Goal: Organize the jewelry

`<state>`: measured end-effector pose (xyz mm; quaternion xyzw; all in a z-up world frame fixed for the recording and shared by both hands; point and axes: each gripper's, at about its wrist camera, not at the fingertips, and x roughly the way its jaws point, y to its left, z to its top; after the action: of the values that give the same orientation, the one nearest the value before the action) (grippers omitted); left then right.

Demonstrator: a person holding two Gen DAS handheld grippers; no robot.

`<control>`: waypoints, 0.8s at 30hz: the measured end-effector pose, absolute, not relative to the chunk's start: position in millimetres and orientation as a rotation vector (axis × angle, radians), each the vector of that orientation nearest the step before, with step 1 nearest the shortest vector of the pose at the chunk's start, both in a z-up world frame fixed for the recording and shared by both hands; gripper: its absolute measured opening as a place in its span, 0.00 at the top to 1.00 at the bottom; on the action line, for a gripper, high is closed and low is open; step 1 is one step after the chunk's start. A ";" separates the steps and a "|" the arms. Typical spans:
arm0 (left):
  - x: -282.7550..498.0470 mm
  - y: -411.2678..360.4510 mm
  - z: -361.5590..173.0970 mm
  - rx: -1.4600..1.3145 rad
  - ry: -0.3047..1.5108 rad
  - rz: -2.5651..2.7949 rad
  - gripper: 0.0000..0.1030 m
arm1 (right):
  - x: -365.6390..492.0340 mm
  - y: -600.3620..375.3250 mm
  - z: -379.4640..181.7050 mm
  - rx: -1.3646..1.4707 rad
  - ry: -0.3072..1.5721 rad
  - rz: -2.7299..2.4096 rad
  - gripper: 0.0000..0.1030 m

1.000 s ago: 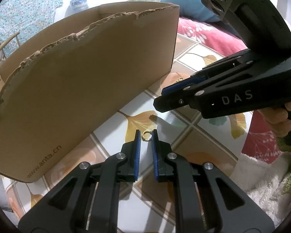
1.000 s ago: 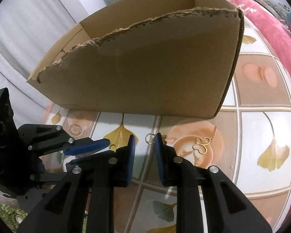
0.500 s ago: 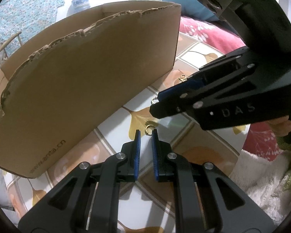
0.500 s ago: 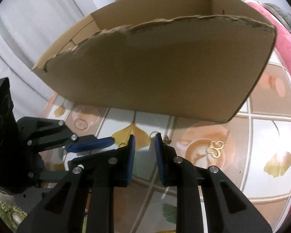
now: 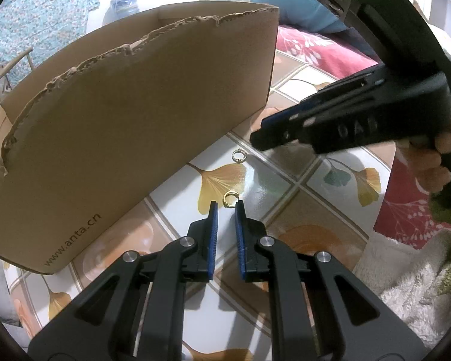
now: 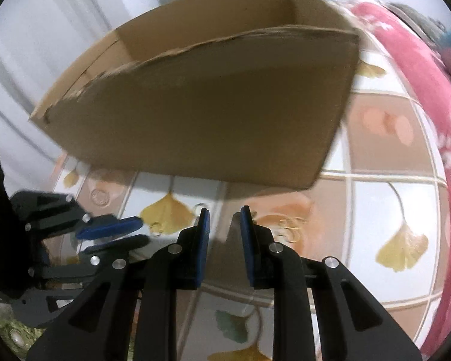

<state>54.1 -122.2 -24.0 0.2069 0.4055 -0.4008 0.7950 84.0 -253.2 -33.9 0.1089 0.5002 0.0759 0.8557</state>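
Gold ring (image 5: 230, 199) lies just ahead of my left gripper (image 5: 224, 206), jaws narrowly parted and empty, lined up to pinch; right gripper (image 6: 222, 214) slightly wider, empty, beside the cardboard box (image 5: 135, 114).

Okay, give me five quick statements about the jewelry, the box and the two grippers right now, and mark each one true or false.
1. A gold ring lies on the tablecloth just ahead of the left gripper. True.
2. The left gripper is clamped on that ring. False: its jaws stand slightly apart, with nothing between the pads.
3. A silver ring lies near the cardboard box. True.
4. The box's near wall has a clean, straight top edge. False: it is torn and ragged.
5. The right gripper holds a gold pendant. False: the pendant lies on the cloth to its right.
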 end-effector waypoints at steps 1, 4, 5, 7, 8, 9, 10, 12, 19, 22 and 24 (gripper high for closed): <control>54.0 -122.2 -24.1 0.445 0.871 -0.862 0.89 | 83.0 -253.3 -31.7 0.241 1.041 0.173 0.80; 53.8 -122.4 -24.0 0.446 0.871 -0.861 0.89 | 81.8 -243.0 -25.4 0.224 1.015 0.231 0.80; 53.7 -122.4 -24.0 0.445 0.871 -0.861 0.89 | 82.6 -237.1 -25.6 0.200 1.016 0.242 0.80; 54.0 -122.6 -23.8 0.444 0.872 -0.860 0.89 | 84.1 -229.1 -28.4 0.150 1.025 0.245 0.80; 53.8 -122.5 -23.9 0.445 0.872 -0.860 0.89 | 85.7 -224.5 -31.1 0.121 1.033 0.247 0.80; 53.8 -122.4 -23.9 0.446 0.871 -0.860 0.89 | 87.3 -221.0 -32.9 0.107 1.036 0.246 0.80; 54.0 -122.3 -23.8 0.445 0.871 -0.860 0.89 | 89.0 -217.5 -34.8 0.087 1.040 0.241 0.80; 54.0 -121.9 -23.6 0.447 0.872 -0.861 0.89 | 91.1 -213.3 -37.0 0.052 1.043 0.234 0.80; 53.5 -120.7 -23.1 0.445 0.872 -0.863 0.89 | 91.6 -204.8 -37.9 -0.021 1.031 0.218 0.80; 53.5 -120.7 -23.0 0.447 0.871 -0.863 0.89 | 89.8 -194.8 -39.3 -0.051 1.023 0.214 0.80; 53.4 -120.9 -22.9 0.446 0.872 -0.863 0.88 | 88.5 -192.2 -39.3 -0.065 1.022 0.216 0.83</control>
<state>53.4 -120.9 -22.9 0.2073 0.4056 -0.4016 0.7945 88.5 -192.2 -39.3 -0.0310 0.4878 0.1030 0.8663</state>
